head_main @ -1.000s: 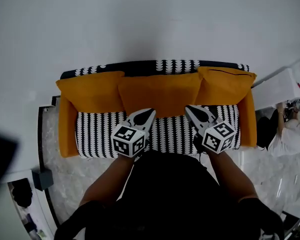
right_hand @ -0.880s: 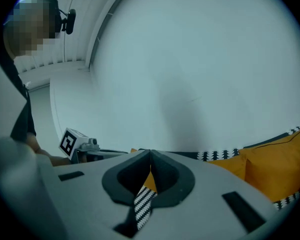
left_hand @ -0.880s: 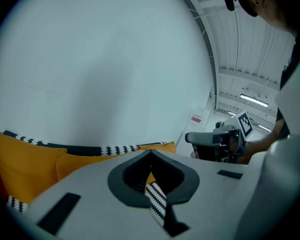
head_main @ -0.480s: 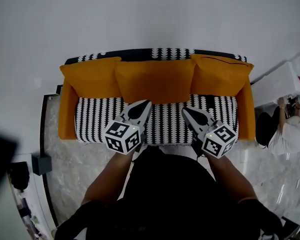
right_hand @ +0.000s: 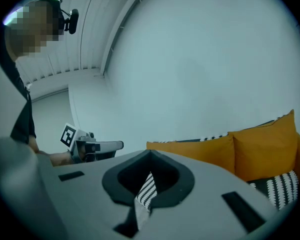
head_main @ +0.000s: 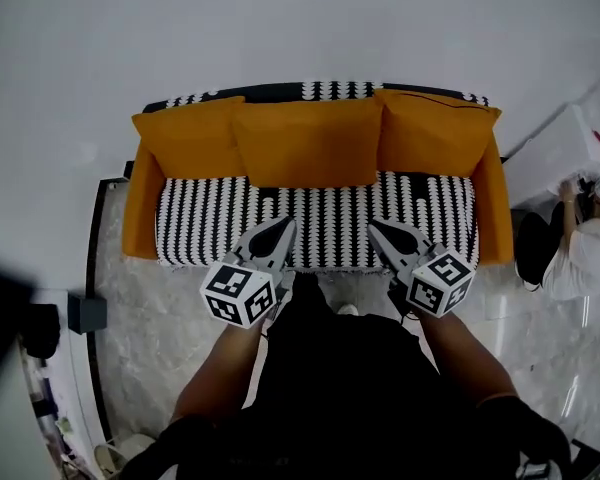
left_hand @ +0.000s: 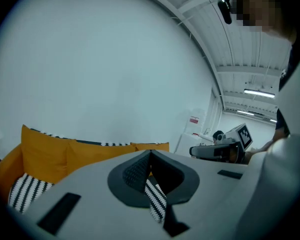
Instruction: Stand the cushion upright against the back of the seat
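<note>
Three orange cushions stand upright against the back of the striped sofa (head_main: pixel 210 223): the left cushion (head_main: pixel 188 133), the middle cushion (head_main: pixel 308 143) and the right cushion (head_main: pixel 435 128). My left gripper (head_main: pixel 284 225) hangs over the seat's front edge, shut and empty. My right gripper (head_main: pixel 374 227) is level with it on the right, also shut with nothing in it. Neither touches a cushion. In the left gripper view the closed jaws (left_hand: pixel 150 154) point towards the cushions (left_hand: pixel 45 151). The right gripper view shows its shut jaws (right_hand: pixel 150 154) and the cushions (right_hand: pixel 262 146) at the right.
The sofa has orange arms (head_main: pixel 140 213) and stands against a white wall. A person (head_main: pixel 580 258) crouches at the right beside a white cabinet (head_main: pixel 555 153). A dark box (head_main: pixel 86 313) sits on the marble floor at the left.
Both grippers have drawn back from the cushions, over the seat to the sofa's front edge, still shut. The middle cushion now stands free against the back.
</note>
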`<control>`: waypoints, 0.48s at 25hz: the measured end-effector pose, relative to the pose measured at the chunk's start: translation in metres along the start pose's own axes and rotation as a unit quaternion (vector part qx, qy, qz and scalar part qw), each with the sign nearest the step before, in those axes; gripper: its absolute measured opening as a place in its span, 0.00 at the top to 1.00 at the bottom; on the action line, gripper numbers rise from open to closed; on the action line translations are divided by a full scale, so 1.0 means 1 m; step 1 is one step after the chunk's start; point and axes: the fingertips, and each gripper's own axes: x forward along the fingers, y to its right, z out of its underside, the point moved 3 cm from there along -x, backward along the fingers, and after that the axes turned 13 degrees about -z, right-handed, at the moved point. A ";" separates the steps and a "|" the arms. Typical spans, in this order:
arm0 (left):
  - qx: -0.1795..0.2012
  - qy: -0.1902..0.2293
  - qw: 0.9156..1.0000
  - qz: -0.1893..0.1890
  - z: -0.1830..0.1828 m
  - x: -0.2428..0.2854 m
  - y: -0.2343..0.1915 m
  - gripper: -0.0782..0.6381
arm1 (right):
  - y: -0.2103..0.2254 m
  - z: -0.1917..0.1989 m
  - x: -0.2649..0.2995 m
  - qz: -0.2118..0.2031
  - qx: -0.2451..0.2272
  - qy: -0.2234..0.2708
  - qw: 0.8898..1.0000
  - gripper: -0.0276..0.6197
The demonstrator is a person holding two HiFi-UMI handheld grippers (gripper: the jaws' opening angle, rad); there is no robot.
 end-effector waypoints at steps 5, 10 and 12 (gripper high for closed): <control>-0.009 -0.005 1.000 -0.013 0.010 -0.036 0.009 0.87 | -0.022 0.008 -0.011 -0.005 0.016 0.003 1.000 0.90; -0.012 0.020 1.000 -0.019 -0.010 -0.051 0.003 0.87 | -0.051 -0.001 -0.011 -0.023 0.008 0.002 1.000 0.90; -0.011 0.027 1.000 -0.012 -0.017 -0.056 0.004 0.87 | -0.058 -0.003 -0.010 -0.019 0.003 0.003 1.000 0.90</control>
